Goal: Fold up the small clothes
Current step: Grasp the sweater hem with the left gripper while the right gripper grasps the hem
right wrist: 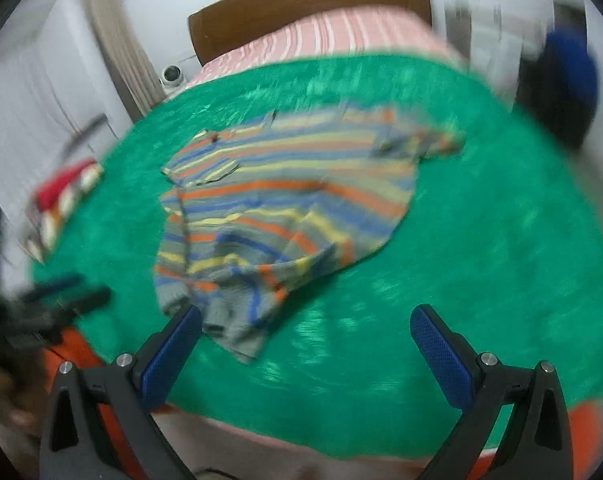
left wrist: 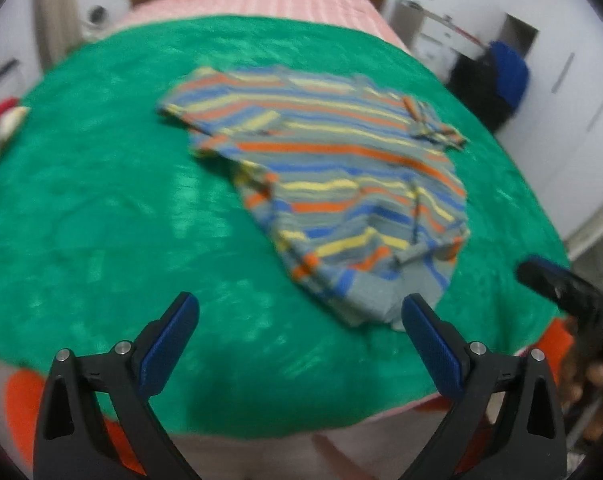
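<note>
No legible txt, labels or nos. anywhere; pics blurred.

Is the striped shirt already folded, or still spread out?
Mostly spread: the striped shirt lies open on the green blanket, with only its near hem bunched and turned over. Neither gripper holds it.

striped grey-orange-blue-yellow shirt (left wrist: 333, 184); green cloth (left wrist: 101, 220); blue claw pads (left wrist: 431, 346)

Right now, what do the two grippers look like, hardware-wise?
Both match: the left gripper and right gripper each have black plastic frames with triangular cutouts, silver pivot pins, and two long fingers faced with textured blue pads. No cables or markings show. In the left wrist view the right gripper appears as a blurred black shape.
</note>
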`<state>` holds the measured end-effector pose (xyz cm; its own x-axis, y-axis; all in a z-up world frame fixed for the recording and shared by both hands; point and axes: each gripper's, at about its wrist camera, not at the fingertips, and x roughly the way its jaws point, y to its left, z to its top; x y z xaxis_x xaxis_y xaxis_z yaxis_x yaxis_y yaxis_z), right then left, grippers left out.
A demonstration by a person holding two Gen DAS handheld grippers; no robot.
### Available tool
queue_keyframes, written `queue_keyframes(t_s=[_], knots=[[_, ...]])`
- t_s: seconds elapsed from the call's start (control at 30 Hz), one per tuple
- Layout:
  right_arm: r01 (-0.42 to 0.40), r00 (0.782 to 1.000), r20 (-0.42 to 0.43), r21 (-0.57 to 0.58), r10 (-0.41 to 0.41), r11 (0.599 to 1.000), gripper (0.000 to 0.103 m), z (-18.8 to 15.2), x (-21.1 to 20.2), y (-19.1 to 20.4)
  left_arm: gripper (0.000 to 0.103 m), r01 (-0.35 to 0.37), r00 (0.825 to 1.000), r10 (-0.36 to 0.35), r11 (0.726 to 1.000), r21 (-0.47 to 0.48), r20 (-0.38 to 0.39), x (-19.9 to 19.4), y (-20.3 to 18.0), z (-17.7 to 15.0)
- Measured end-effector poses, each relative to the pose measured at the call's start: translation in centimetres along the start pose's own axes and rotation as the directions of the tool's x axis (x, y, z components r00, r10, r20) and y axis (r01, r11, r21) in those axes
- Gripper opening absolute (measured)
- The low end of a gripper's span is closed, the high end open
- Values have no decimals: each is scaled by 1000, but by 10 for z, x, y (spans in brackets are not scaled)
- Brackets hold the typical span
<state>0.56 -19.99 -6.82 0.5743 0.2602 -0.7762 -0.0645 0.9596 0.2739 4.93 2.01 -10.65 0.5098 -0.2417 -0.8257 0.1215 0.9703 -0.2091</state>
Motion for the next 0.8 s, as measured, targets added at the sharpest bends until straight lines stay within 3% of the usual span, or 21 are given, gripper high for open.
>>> queue_keyframes(t_s=[0.03,0.1,0.13,0.17,0.2,0.27,0.33,0.4,0.53,0.57,0.6,0.63,0.67,0.73,0.8], knots=[[-54,998,-23,68,56,996,103,5,14,-9,91,21,1000,-21,1000,2,-15,11,-1,4],[-153,982,-71,247,175,957,103,18,49,-29,60,70,996,-69,998,0,-62,38,-6,12],[-190,969,-93,314,229,930,102,23,65,-34,22,84,993,-84,996,0,-86,49,-7,14],[-231,948,-120,373,294,898,92,27,84,-38,7,89,989,-90,996,-6,-118,59,-5,15],[-266,923,-159,396,351,879,53,30,104,-37,6,96,986,-98,995,-26,-134,62,-1,14],[-218,915,-243,372,321,902,9,28,117,-38,5,144,982,-151,987,-70,-116,45,15,12],[-228,916,-241,346,322,910,7,23,96,-49,5,160,983,-167,984,-84,-82,12,36,7],[-225,932,-224,264,286,938,7,18,58,-61,5,146,986,-152,986,-78,-71,-15,57,0],[-115,953,-262,157,153,981,10,-2,25,-90,7,34,992,-39,998,-47,-120,-6,81,-16],[-84,952,-278,154,125,984,22,-9,28,-98,11,7,990,-16,998,-61,-140,4,88,-19],[-56,949,-298,167,104,984,42,-16,31,-107,16,8,988,-25,994,-105,-155,10,98,-23],[-45,950,-297,185,99,982,49,-18,30,-116,34,26,988,-50,988,-154,-149,12,106,-27],[-46,954,-280,213,106,976,52,-23,27,-123,58,48,989,-74,980,-191,-130,9,109,-30],[-101,957,-238,264,167,959,54,-28,21,-130,79,67,991,-89,974,-216,-96,6,111,-32],[-169,951,-206,275,229,947,64,-33,16,-126,79,61,991,-81,983,-171,-108,14,95,-32]])
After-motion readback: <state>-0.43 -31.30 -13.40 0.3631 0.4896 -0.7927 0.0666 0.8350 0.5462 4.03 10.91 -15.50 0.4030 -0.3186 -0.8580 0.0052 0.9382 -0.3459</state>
